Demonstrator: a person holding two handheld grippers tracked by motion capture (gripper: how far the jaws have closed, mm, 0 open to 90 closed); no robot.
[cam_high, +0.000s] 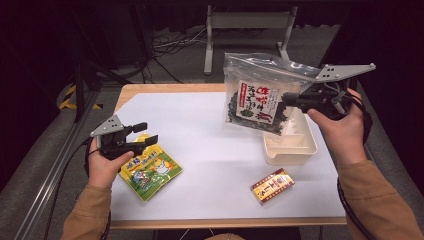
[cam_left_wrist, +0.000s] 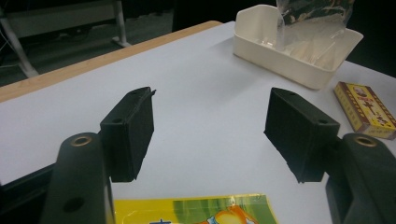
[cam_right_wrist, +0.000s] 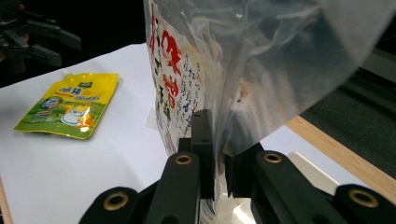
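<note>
Hovering at the left of the high view, the left gripper (cam_high: 148, 134) sits low over the table w/ its jaws apart and nothing btwn them; the left gripper view looks past both black pads onto bare white table (cam_left_wrist: 205, 79), so it grips nothing. Just under and beside it lies the yellow snack pouch (cam_high: 150, 170), flat on the white surface, its top edge right below the jaw tips; the pouch's upper rim also peeks in at the bottom of the left gripper view. Moving right, a small red-and-yellow box (cam_high: 272, 186) lies flat near the front edge of the table, apart from the rest. Behind it stands the cream plastic bin (cam_high: 292, 147), close to the right edge. Above the bin, clear of the table, hangs the clear zip bag of dark dried greens (cam_high: 255, 95) w/ a red-lettered white label, held upright, lower corner over the bin's rim area. At far right the right gripper (cam_high: 290, 100) is clamped on that bag's side edge: in the right gripper view both jaws press tight together on the plastic film, the label facing left. Cable trails back from the right hand (cam_high: 340, 127) along the sleeve.
</note>
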